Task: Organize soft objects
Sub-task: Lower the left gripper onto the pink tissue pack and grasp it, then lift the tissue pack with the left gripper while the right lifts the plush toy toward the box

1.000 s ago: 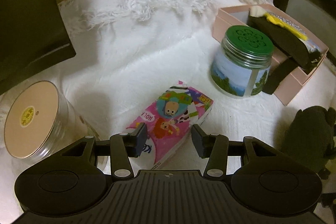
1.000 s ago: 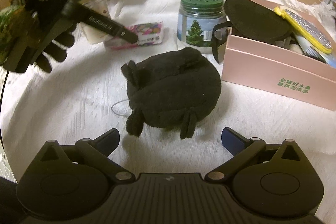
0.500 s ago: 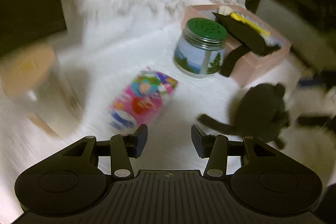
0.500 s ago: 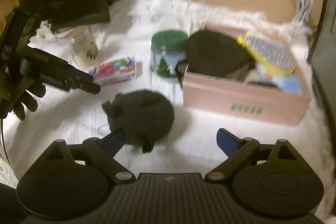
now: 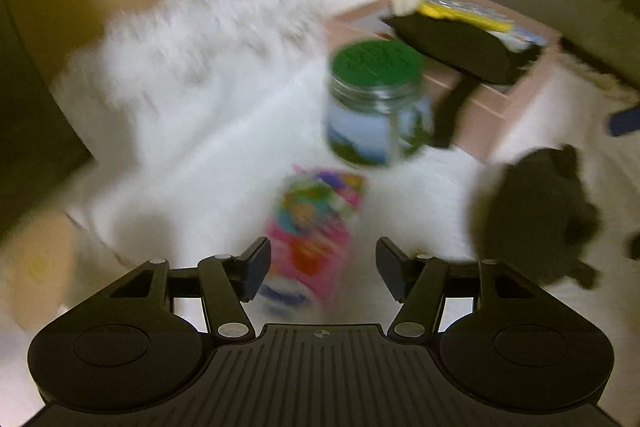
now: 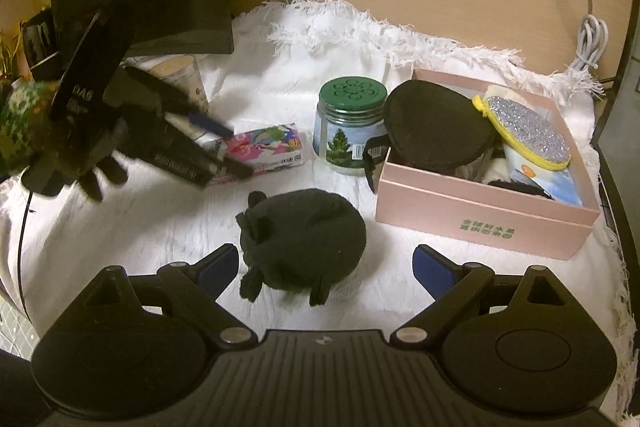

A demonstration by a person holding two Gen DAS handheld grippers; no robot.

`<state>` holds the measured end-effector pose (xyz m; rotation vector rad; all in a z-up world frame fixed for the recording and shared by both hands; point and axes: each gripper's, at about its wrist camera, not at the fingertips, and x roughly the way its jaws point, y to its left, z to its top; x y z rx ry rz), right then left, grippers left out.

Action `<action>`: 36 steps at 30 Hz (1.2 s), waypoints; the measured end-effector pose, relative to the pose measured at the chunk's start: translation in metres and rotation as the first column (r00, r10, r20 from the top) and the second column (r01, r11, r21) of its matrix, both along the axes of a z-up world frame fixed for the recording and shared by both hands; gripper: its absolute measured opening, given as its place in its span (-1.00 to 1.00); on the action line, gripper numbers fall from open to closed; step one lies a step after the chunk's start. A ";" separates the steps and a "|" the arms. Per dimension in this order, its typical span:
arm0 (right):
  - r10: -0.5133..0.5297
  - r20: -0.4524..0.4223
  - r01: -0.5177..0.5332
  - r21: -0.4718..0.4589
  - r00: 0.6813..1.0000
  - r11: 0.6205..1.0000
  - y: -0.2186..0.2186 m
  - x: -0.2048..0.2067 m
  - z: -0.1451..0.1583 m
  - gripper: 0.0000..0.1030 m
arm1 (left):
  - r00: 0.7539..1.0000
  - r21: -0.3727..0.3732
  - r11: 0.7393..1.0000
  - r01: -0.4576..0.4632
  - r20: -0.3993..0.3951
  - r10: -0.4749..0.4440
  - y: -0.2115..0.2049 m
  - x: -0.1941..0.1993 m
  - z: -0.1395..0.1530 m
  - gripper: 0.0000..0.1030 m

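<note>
The right gripper [image 6: 326,265], jaws spread, brackets the dark plush toy [image 6: 304,237] mid-white fringed cloth [image 6: 328,39], likely for boxing in the pink cardboard box [image 6: 480,213]; the left gripper [image 5: 323,261], also spread, straddles the colourful tissue pack [image 5: 314,227].

- A white fringed cloth [image 6: 280,67] covers the counter; its tasselled edge runs along the beige wall at the back.
- A black plush toy [image 6: 304,239] lies on the cloth near the front.
- A bright pink tissue pack [image 6: 268,147] lies flat behind it, to the left.
- A green-lidded jar [image 6: 348,123] with a tree label stands upright just right of the pack.
- A pink open box [image 6: 480,215] sits on the right, beside the jar.
- A clear cup [image 6: 180,75] stands far left.
</note>
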<state>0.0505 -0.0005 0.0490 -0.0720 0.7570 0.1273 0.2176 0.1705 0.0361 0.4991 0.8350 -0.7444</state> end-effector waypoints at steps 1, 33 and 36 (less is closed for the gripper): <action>-0.001 -0.004 0.001 0.002 1.000 1.000 0.000 -0.001 -0.001 0.84 | 0.999 0.013 1.000 -0.002 0.044 0.001 -0.002 0.000 0.002 0.20; 0.253 -0.025 -0.253 -0.202 0.967 0.946 0.067 0.089 0.011 0.54 | 0.922 -0.181 0.909 -0.375 -0.179 0.344 0.046 0.011 -0.015 0.00; 0.280 0.041 -0.265 -0.214 0.959 0.940 0.071 0.099 0.035 0.54 | 0.932 -0.227 0.906 -0.356 -0.153 0.328 0.047 0.008 0.008 0.00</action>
